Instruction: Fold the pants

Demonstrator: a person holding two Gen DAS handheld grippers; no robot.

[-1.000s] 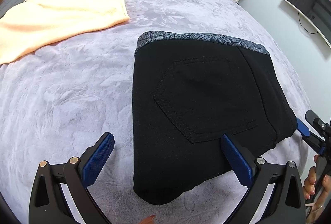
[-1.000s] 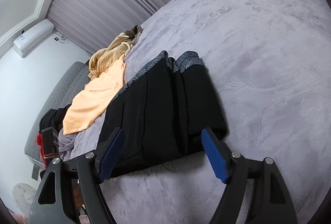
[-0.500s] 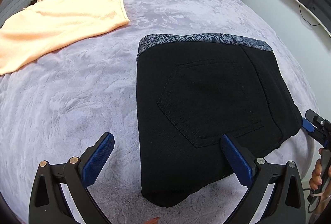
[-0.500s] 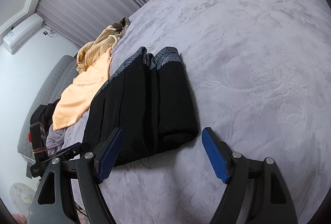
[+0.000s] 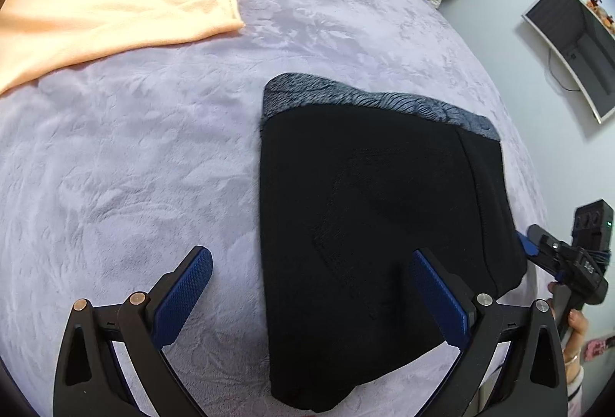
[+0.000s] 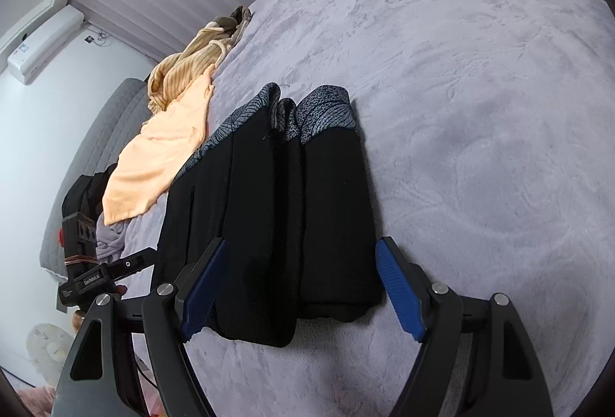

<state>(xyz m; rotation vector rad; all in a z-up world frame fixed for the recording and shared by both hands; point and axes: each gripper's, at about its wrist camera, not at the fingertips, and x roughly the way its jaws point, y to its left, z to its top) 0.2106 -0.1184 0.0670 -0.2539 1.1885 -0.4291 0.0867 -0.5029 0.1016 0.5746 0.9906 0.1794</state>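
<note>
Black pants [image 5: 376, 224] lie folded into a compact stack on the lavender bedspread [image 5: 134, 167], patterned grey waistband [image 5: 369, 101] at the far end; the fold looks essentially done, at most a tidy-up left. Left gripper [image 5: 311, 297] is spread wide, holding nothing, straddling the stack's near left edge. Right gripper [image 6: 303, 286] is also wide and empty, straddling the near end. Open bedspread lies on both sides of the stack; peach towel [image 5: 107, 9] is well apart.
</note>
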